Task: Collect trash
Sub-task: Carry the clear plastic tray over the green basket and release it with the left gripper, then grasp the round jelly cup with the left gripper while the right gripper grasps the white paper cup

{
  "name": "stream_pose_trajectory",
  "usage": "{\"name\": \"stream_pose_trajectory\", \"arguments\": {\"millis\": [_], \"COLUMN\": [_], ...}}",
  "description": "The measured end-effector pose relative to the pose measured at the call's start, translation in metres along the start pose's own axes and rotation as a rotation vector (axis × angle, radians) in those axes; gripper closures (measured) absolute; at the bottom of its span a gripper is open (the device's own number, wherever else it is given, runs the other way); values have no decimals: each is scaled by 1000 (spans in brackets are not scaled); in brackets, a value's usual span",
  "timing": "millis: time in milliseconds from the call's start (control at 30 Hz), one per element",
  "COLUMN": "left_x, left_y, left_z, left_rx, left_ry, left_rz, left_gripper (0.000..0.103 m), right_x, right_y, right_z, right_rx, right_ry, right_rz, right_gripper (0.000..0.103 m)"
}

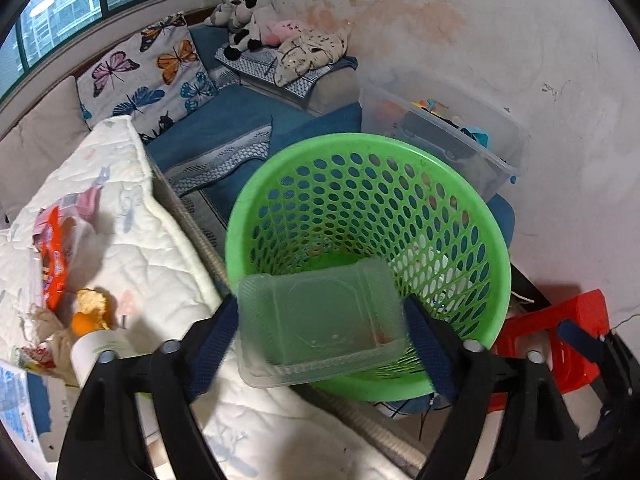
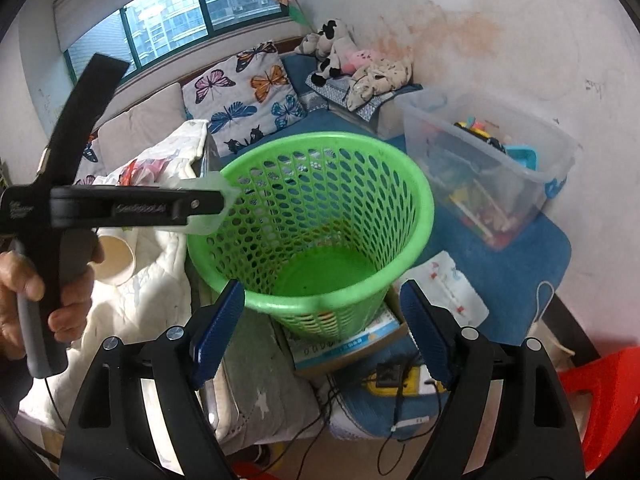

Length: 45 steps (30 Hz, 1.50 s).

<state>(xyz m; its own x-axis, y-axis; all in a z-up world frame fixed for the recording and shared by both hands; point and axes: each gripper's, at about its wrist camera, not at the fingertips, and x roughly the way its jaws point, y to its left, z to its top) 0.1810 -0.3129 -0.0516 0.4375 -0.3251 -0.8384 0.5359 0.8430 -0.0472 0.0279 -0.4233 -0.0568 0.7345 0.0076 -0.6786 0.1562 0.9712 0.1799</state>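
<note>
A clear plastic container (image 1: 320,320) was held clamped in the left gripper (image 1: 322,344) over the empty green basket (image 2: 400,184). The right gripper (image 2: 320,332) was found wide open, unloaded. A wrapper (image 1: 54,256) and orange peel (image 1: 92,308) remained uncollected on the quilt (image 1: 160,248).

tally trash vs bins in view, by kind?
Clear plastic container, held in left gripper: 1
Orange snack wrapper: 1
Orange peel: 1
Paper cup: 1
Green basket: 1
Total: 5
</note>
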Motion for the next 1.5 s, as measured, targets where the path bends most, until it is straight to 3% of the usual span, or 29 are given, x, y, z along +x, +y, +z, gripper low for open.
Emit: {"name": "stream_pose_trajectory", "arguments": {"millis": [367, 800, 1000, 1133, 1500], "left_x": [-40, -102, -107, -104, -83], "left_y": [22, 92, 108, 105, 98], "left_z": [-18, -91, -129, -153, -168], "left_rx": [-14, -55, -45, -19, 18], "left_ry": [-57, -79, -61, -43, -24], "left_rz": [-6, 35, 54, 26, 36], "left_gripper": [15, 15, 12, 9, 9], "right_x": [-8, -20, -20, -16, -13], "right_y": [22, 58, 76, 85, 94], "right_z": [-3, -5, -5, -6, -6], "right_rx": [-26, -67, -91, -102, -124], "right_ry": [-7, -33, -38, -32, -20], "right_rz": [35, 76, 87, 91, 86], "right_gripper": [23, 19, 18, 18, 18]}}
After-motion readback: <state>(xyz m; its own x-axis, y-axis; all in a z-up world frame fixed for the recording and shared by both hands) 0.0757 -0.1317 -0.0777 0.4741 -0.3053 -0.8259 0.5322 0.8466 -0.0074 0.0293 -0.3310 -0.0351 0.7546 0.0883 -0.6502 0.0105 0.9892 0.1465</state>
